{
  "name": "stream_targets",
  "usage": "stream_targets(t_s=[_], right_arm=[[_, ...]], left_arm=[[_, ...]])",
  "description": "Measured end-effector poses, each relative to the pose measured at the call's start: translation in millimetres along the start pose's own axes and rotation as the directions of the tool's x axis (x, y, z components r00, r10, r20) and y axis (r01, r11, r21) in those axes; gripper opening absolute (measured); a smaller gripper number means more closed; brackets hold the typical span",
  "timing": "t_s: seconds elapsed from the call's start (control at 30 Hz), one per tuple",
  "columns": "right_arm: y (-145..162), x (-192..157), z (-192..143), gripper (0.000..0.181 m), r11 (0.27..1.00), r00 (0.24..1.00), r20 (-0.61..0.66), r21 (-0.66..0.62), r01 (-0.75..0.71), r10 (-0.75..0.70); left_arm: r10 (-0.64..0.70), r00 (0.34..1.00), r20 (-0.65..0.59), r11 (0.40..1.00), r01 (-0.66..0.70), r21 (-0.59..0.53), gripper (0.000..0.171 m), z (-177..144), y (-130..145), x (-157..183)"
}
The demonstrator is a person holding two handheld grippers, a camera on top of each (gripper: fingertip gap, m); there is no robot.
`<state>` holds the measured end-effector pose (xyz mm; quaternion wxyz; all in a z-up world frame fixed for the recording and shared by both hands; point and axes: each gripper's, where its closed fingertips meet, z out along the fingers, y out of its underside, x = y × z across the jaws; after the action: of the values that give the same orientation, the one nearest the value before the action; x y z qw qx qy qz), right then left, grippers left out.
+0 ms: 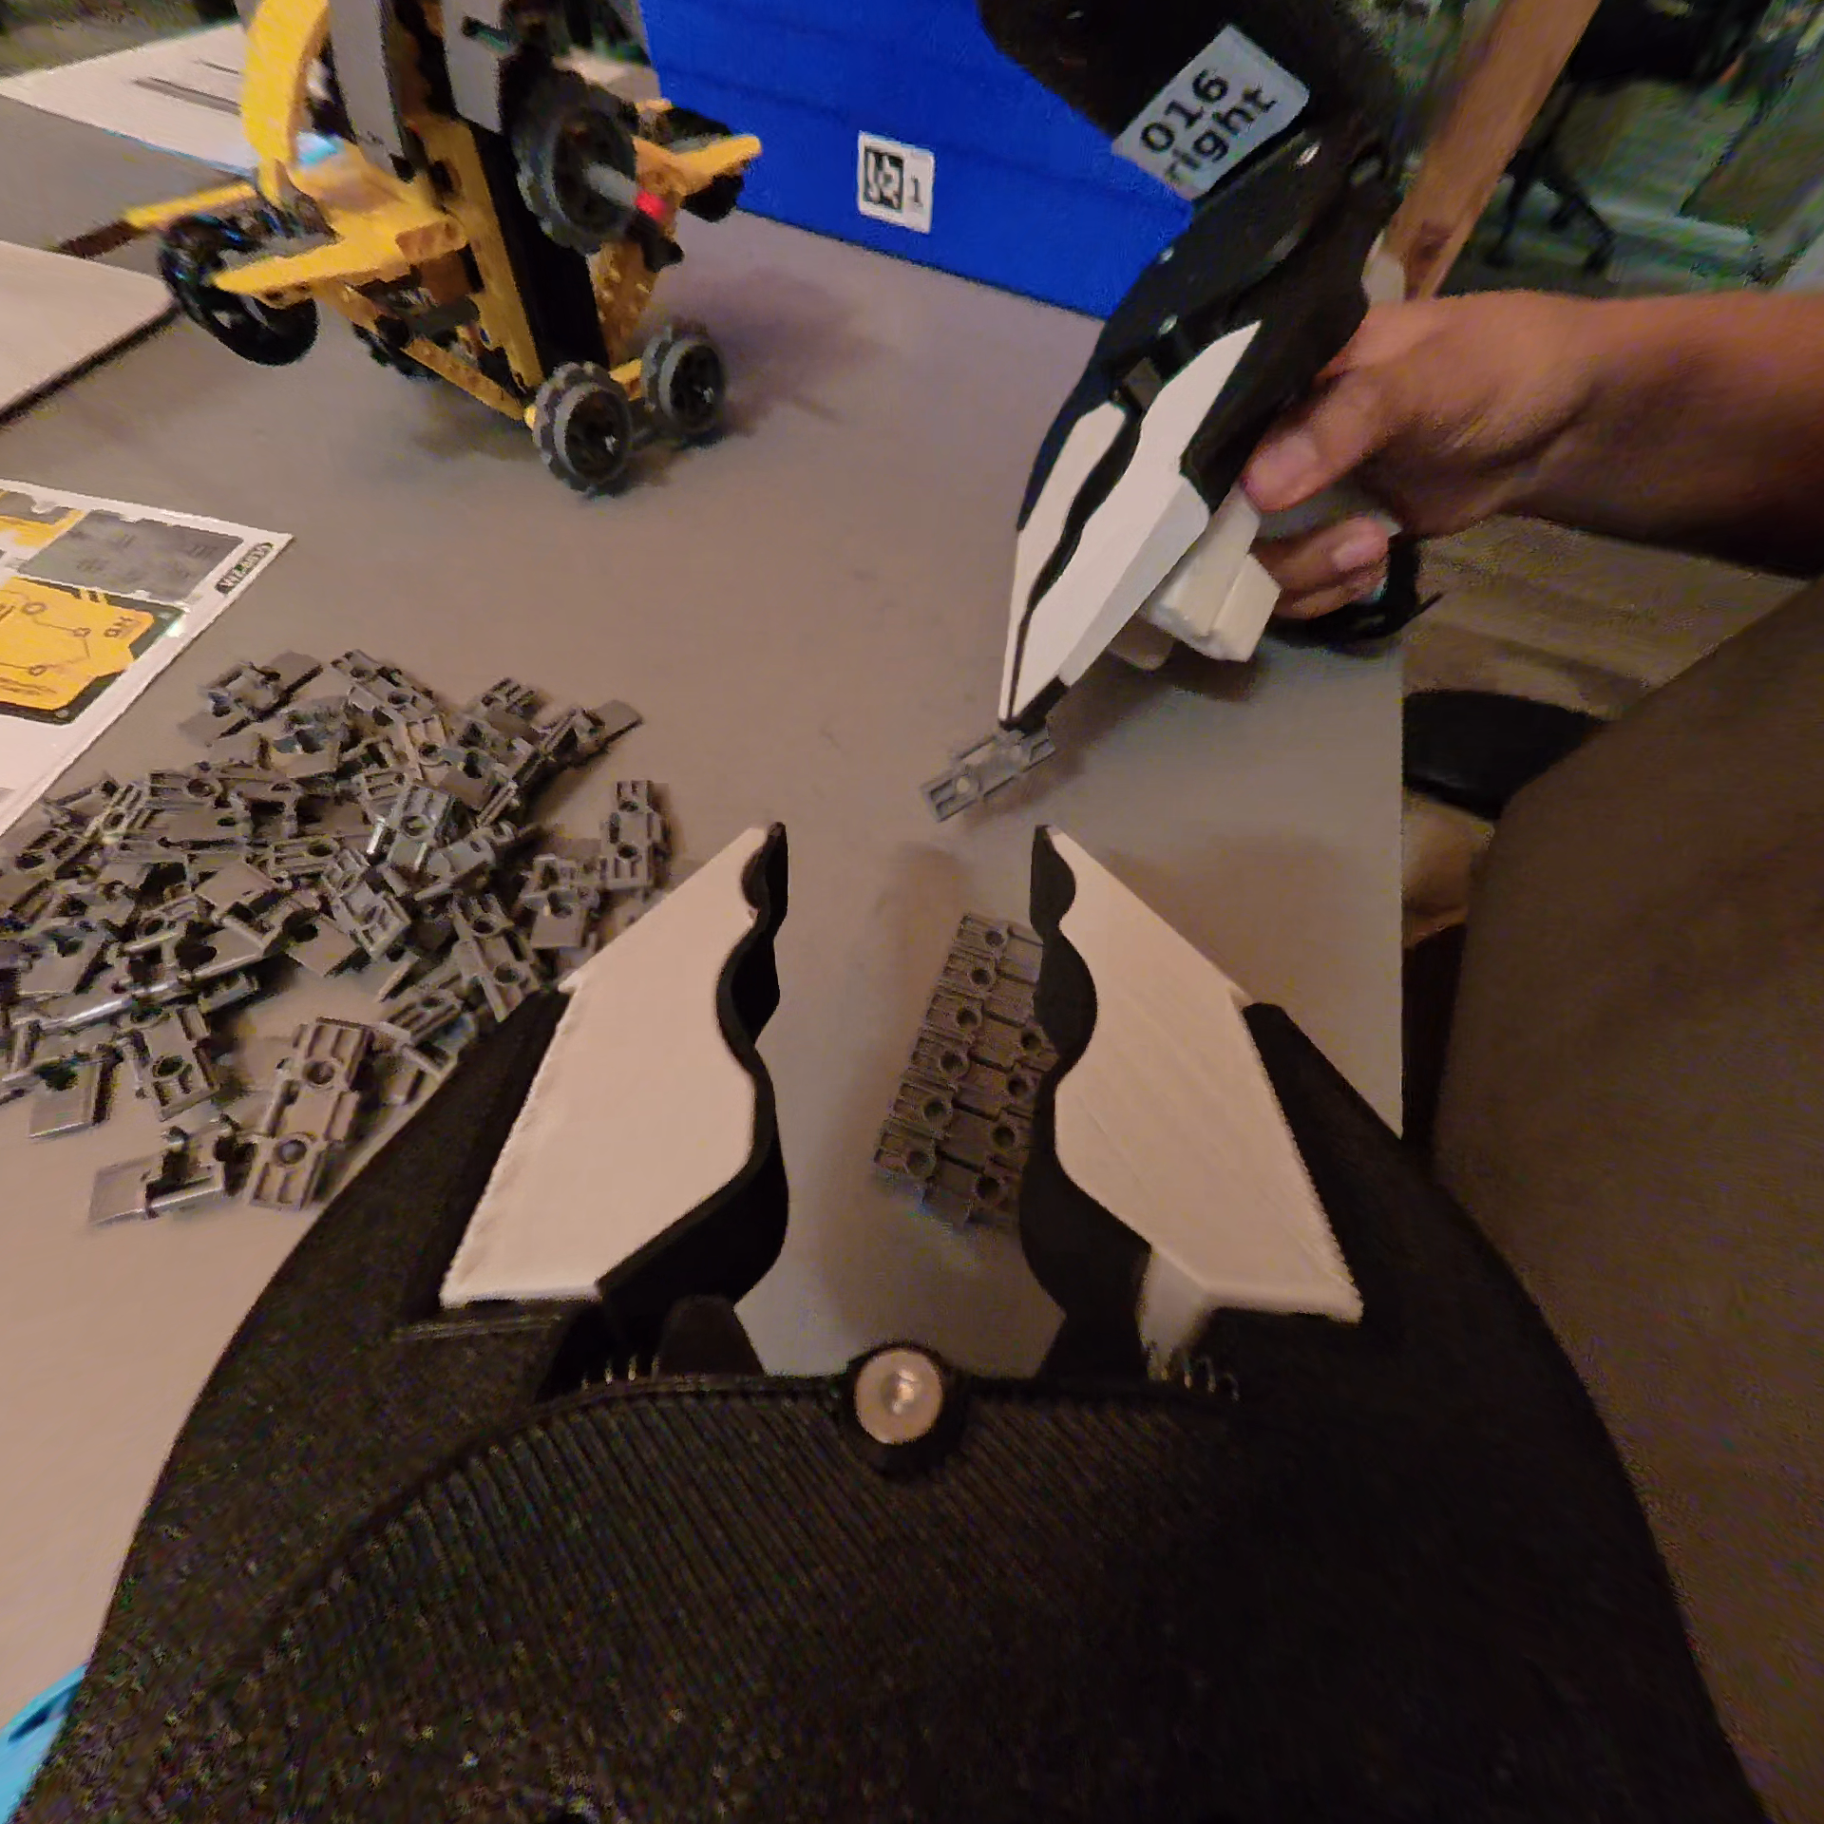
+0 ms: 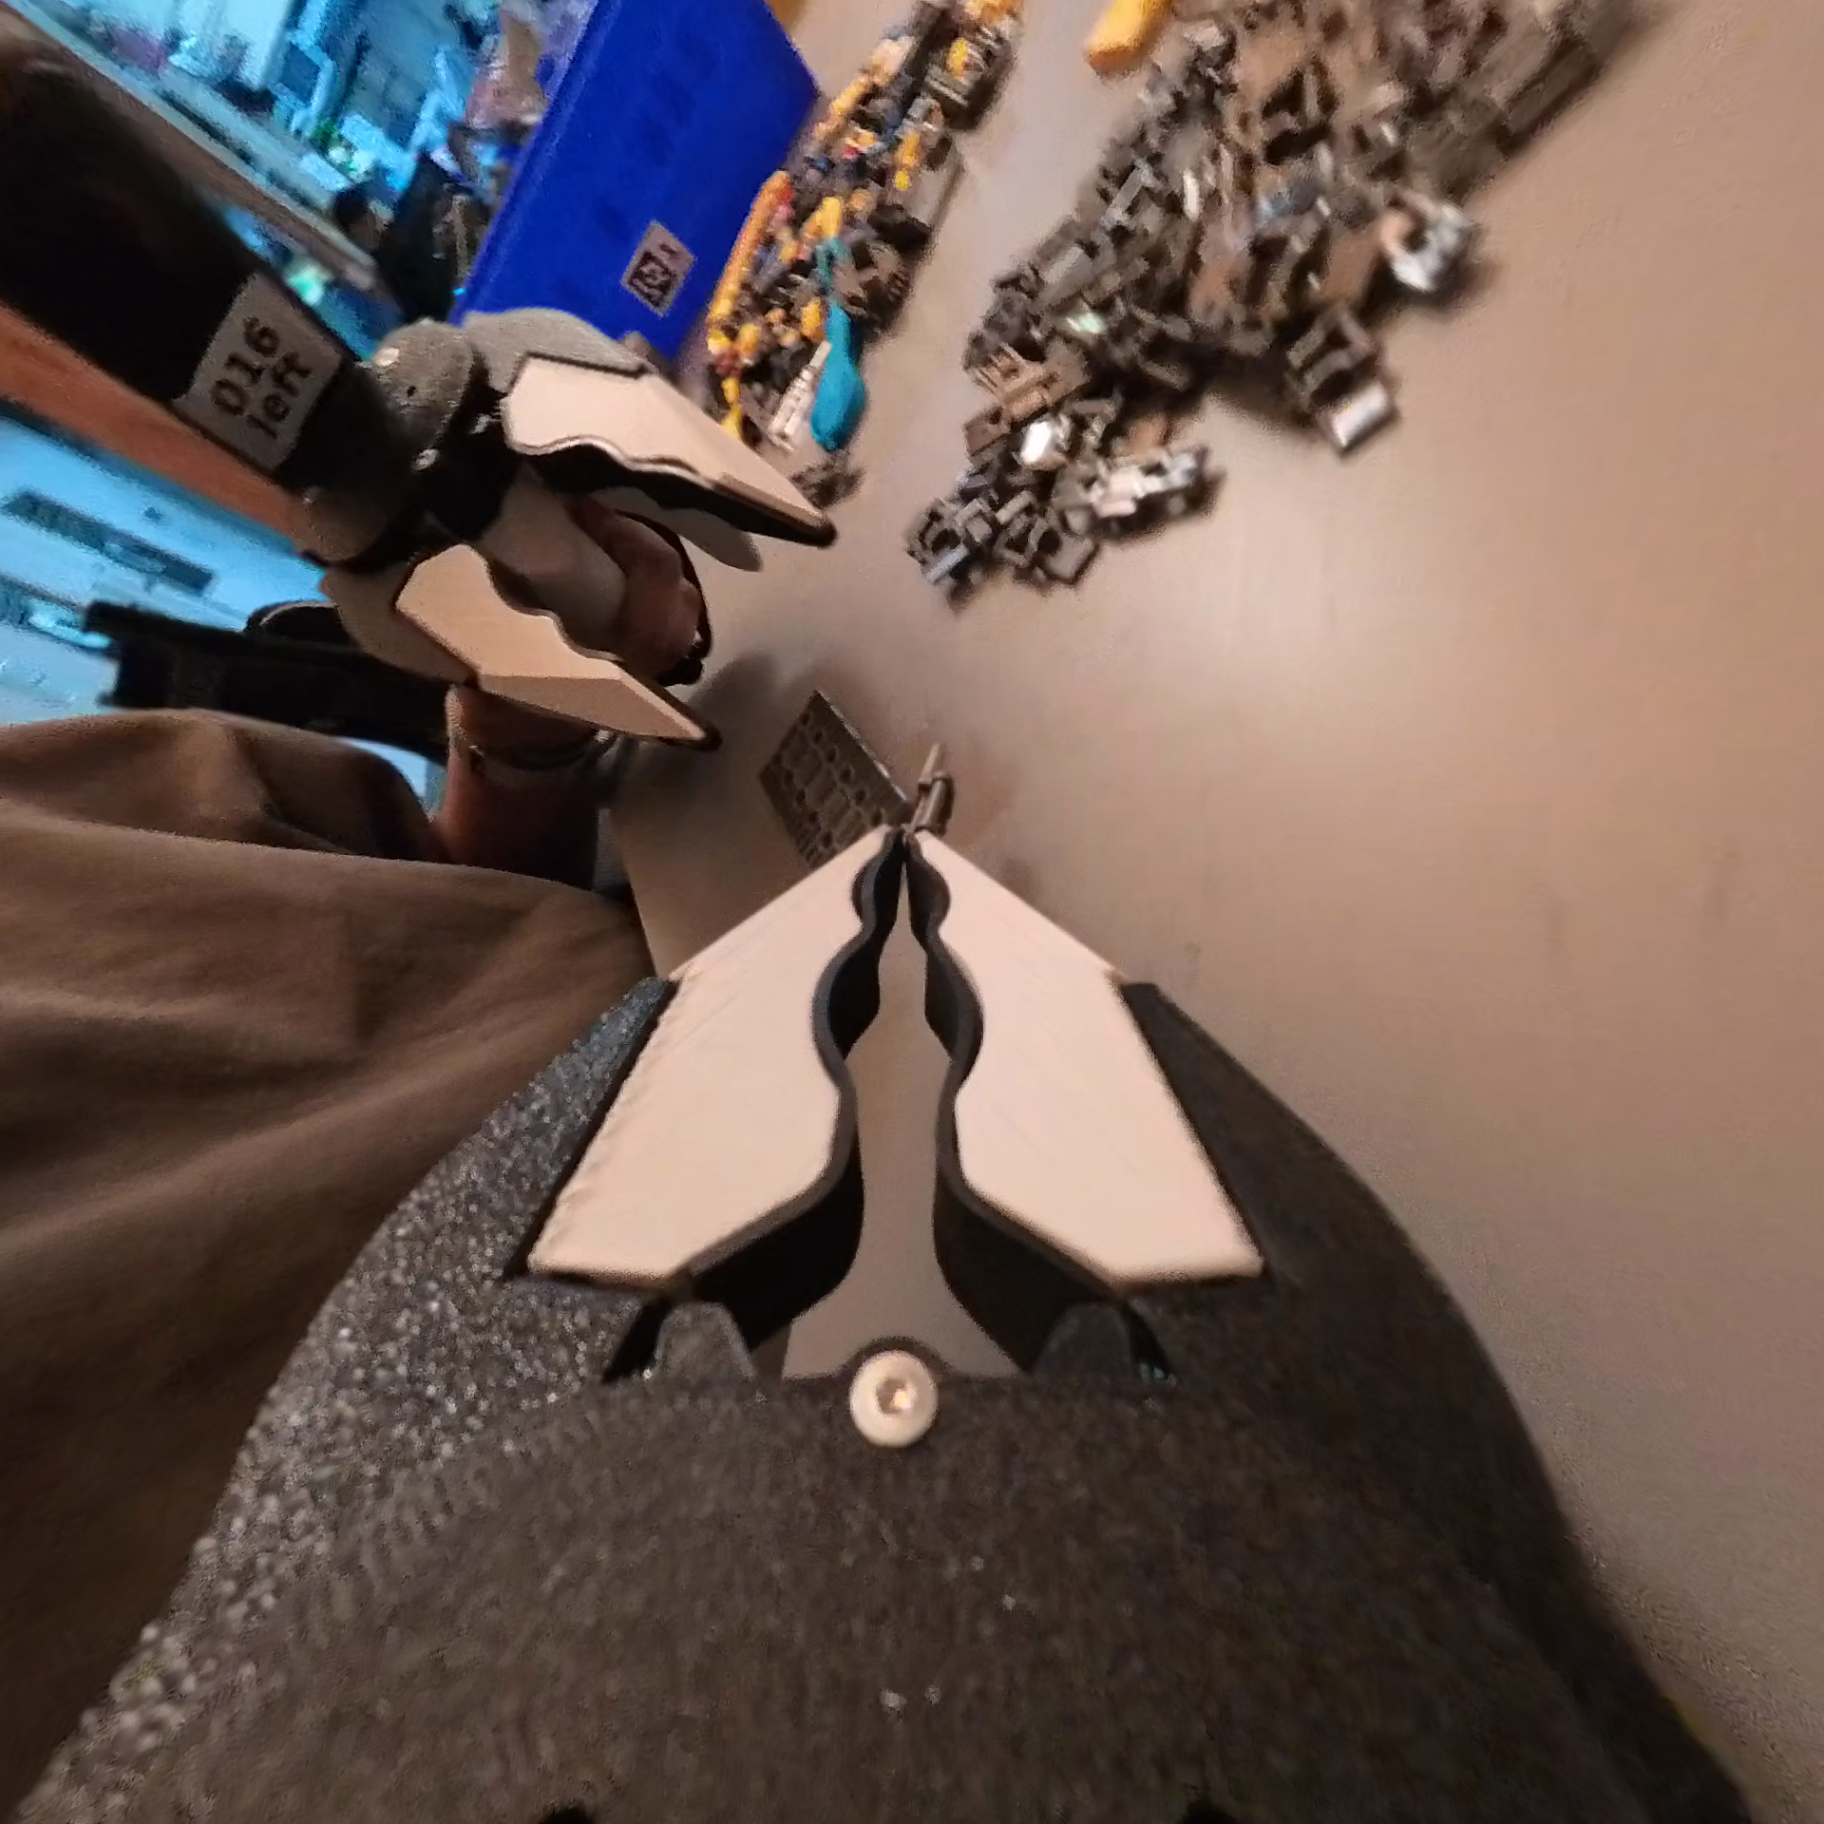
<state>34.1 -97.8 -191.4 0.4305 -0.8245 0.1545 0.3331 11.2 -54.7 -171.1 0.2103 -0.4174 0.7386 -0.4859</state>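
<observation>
Your left gripper hangs wide open over the smooth grey table — a flat strip of joined grey plastic links lies under its right finger. Your right gripper pinches one small grey plastic link. A big pile of loose grey links sits left, the yellow-and-black toy brick vehicle behind.

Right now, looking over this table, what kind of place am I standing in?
Probably a hobby or lab workbench for building toy brick models. A grey tabletop holds a heap of small grey plastic track links, a half-built yellow and black wheeled brick vehicle and a printed instruction sheet.
</observation>
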Motion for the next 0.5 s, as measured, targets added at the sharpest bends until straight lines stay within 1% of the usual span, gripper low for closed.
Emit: stream_targets(t_s=[0.07, 0.17, 0.2, 0.3, 0.4, 0.5], right_arm=[[12, 7, -3, 0.0, 1.0, 0.997, -0.072, -0.021, -0.021, 0.02], [28, 23, -7, 0.0, 0.995, 0.971, -0.23, -0.09, 0.037, -0.057], [30, 26, -9, 0.0, 0.993, 0.962, -0.261, -0.101, 0.053, -0.078], [31, 25, -13, 0.0, 0.993, 0.958, -0.275, -0.101, 0.061, -0.086], [27, 18, -18, 0.0, 0.993, 0.964, -0.246, -0.083, 0.087, -0.105], [31, 18, -21, 0.002, 0.982, 0.951, -0.26, -0.127, 0.139, -0.168]], left_arm=[[0.006, 1.0, -0.003, 1.0, -0.006, -0.021, 0.048, 3, 5, 2], [0.014, 1.0, -0.001, 0.999, -0.014, -0.032, 0.048, 6, 7, 3], [0.019, 1.0, 0.0, 0.999, -0.019, -0.032, 0.048, 6, 6, 4], [0.036, 0.999, 0.006, 0.999, -0.036, -0.028, 0.047, 4, 3, 7], [0.046, 0.999, 0.021, 0.999, -0.045, -0.024, 0.047, 0, 2, 7], [0.045, 0.998, 0.041, 0.999, -0.044, -0.029, 0.047, -5, 5, 5]])
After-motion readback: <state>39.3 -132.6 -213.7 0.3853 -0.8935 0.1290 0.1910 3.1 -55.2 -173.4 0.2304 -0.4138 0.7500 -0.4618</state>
